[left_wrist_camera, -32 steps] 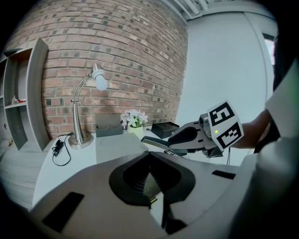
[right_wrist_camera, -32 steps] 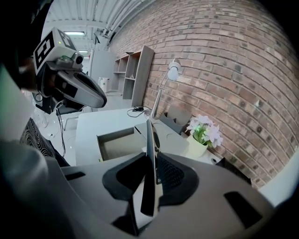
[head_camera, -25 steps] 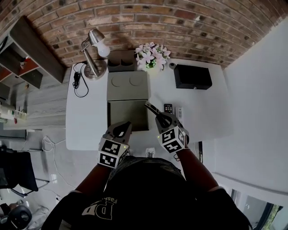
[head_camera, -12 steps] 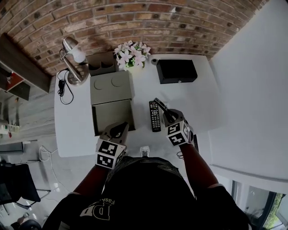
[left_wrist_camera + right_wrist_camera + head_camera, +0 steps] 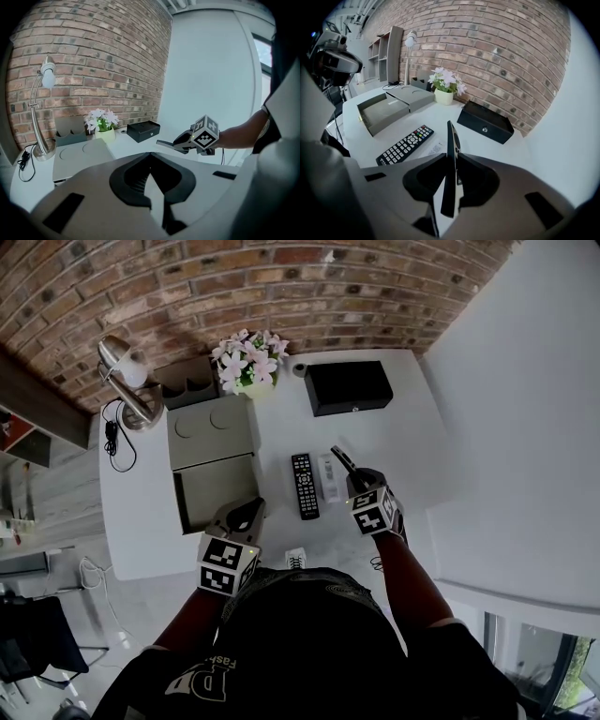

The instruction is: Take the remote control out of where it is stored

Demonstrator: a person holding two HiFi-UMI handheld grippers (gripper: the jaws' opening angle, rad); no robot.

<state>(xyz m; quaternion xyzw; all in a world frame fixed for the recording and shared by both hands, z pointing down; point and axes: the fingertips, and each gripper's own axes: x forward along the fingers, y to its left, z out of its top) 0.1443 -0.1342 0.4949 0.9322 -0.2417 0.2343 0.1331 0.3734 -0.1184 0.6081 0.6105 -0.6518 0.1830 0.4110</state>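
Thin dark remote control (image 5: 452, 133) clamped edge-up in the right hand-held gripper (image 5: 352, 476), above the white counter (image 5: 412, 446). Second black remote (image 5: 303, 486) flat on the counter between that gripper and the open grey box (image 5: 214, 488). Jaws of the left hand-held gripper (image 5: 248, 512) together, empty, beside the box.

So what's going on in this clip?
A person works at a white table with two handheld grippers. The right gripper has its jaws closed on a slim dark remote, held edge-up above the table. A black button remote lies on the table beside the open grey box. The left gripper is empty, jaws together, by the box's near edge.
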